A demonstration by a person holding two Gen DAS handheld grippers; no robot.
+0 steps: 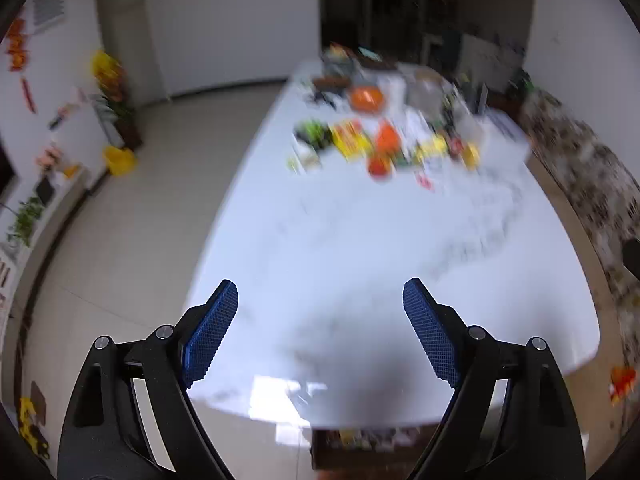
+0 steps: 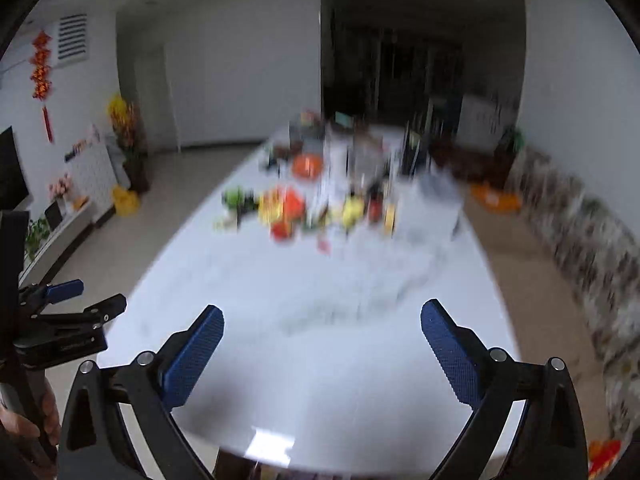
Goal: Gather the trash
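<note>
A long white marble table stretches away from me. Blurred trash and colourful wrappers lie in a heap far down it. My left gripper hangs open over the near end of the table, nothing between its blue pads. My right gripper also stands wide open and empty above the near end. In the right wrist view the left gripper shows at the left edge, held by a hand. Both views are smeared by motion.
An orange bowl, boxes and bottles crowd the table's far end. A patterned sofa runs along the right. A yellow bin and plants stand by the left wall. Tiled floor lies left of the table.
</note>
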